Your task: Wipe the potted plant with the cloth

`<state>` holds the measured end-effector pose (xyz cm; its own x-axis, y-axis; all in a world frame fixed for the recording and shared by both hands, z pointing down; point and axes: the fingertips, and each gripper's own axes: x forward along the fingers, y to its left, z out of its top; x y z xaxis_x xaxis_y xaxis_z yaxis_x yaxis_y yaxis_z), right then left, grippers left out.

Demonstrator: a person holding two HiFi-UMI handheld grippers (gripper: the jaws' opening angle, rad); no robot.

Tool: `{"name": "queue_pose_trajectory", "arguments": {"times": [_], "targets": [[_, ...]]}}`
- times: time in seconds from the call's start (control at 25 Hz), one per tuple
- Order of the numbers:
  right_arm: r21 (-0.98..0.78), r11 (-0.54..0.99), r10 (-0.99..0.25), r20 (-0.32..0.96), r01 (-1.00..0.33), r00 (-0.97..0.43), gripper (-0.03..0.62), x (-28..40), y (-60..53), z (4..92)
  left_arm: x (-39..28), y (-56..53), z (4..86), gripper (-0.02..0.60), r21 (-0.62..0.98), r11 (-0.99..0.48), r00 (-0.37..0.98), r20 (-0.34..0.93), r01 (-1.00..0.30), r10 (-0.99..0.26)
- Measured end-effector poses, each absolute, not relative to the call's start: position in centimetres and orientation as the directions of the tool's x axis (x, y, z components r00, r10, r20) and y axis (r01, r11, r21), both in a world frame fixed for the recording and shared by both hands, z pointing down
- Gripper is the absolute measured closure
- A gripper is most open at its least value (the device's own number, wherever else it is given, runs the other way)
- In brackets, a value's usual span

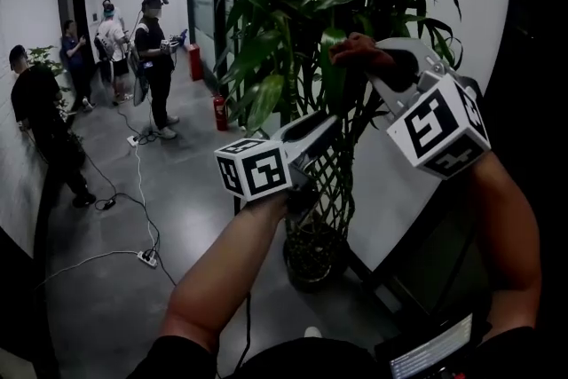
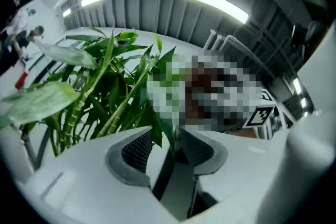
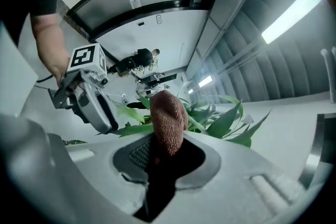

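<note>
One pot (image 1: pixel 312 269) | holds leafy plant (image 1: pixel 293 40) | right claw (image 3: pixel 167 150) grips cloth (image 3: pixel 168 120)

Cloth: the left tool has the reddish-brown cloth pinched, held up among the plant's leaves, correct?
Not the left. The right tool has the reddish-brown cloth pinched, held up among the plant's leaves, as the right gripper view shows. The left tool has only a leaf between its open pads.

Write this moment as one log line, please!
left gripper: open, leaf between fingers | right gripper: shut on cloth | potted plant: upright
</note>
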<state>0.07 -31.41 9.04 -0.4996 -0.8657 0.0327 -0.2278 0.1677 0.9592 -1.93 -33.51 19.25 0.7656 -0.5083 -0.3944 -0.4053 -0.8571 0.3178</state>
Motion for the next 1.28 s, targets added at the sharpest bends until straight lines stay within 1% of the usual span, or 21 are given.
{"name": "queue_pose_trajectory", "arguments": {"times": [0.08,0.16,0.2,0.32,0.36,0.4,0.52,0.72,0.8,0.92,1.04,1.12,1.28], "targets": [[0.962,0.165,-0.860,0.031,-0.220,-0.510,0.536,-0.7,-31.8,8.5,-1.3,-33.8,18.9,0.402,0.358,-0.868,0.774,-0.414,-0.345,-0.479],[0.965,0.156,-0.854,0.026,-0.208,-0.520,0.536,-1.4,-32.3,8.1,-0.9,-34.4,18.6,0.403,0.369,-0.865,0.771,-0.417,-0.341,-0.482],[0.967,0.153,-0.851,0.026,-0.202,-0.524,0.536,-1.8,-32.6,7.9,-0.9,-34.8,18.6,0.422,0.372,-0.860,0.765,-0.416,-0.350,-0.491],[0.975,0.132,-0.855,0.022,-0.177,-0.518,0.536,-3.0,-34.0,7.1,-1.0,-35.8,18.9,0.546,0.403,-0.848,0.755,-0.417,-0.345,-0.506],[0.980,0.112,-0.860,0.012,-0.165,-0.509,0.536,-3.3,-34.7,6.8,-1.1,-35.9,19.1,0.551,0.406,-0.845,0.755,-0.415,-0.346,-0.509],[0.985,0.086,-0.867,0.000,-0.149,-0.498,0.536,-3.6,-35.5,6.5,-1.4,-36.1,19.2,0.554,0.396,-0.840,0.750,-0.406,-0.370,-0.522],[0.996,0.027,-0.884,-0.014,-0.081,-0.467,0.536,-4.5,-37.9,6.5,-2.2,-36.3,20.2,0.557,0.325,-0.804,0.727,-0.348,-0.498,-0.591],[0.999,0.044,-0.896,0.053,0.031,-0.440,0.536,-5.6,-40.5,9.9,-3.0,-35.9,21.3,0.558,0.193,-0.743,0.689,-0.282,-0.641,-0.667],[0.997,0.059,-0.890,0.079,0.058,-0.448,0.536,-5.9,-40.4,11.6,-3.2,-36.1,21.8,0.558,0.176,-0.732,0.684,-0.266,-0.658,-0.679],[0.988,0.132,-0.867,0.151,0.074,-0.474,0.536,-6.4,-39.4,14.4,-3.6,-36.3,22.5,0.558,0.185,-0.727,0.682,-0.257,-0.661,-0.685],[0.982,0.162,-0.850,0.189,0.099,-0.491,0.536,-6.7,-38.4,16.6,-3.9,-36.2,23.0,0.560,0.175,-0.719,0.675,-0.255,-0.672,-0.693],[0.975,0.202,-0.834,0.218,0.087,-0.508,0.536,-6.8,-37.8,17.7,-3.8,-36.1,23.0,0.560,0.165,-0.716,0.673,-0.252,-0.678,-0.695],[0.936,0.353,-0.777,0.305,0.021,-0.550,0.536,-6.9,-36.4,19.1,-3.6,-35.7,22.9,0.560,0.124,-0.712,0.674,-0.243,-0.691,-0.697]]}}
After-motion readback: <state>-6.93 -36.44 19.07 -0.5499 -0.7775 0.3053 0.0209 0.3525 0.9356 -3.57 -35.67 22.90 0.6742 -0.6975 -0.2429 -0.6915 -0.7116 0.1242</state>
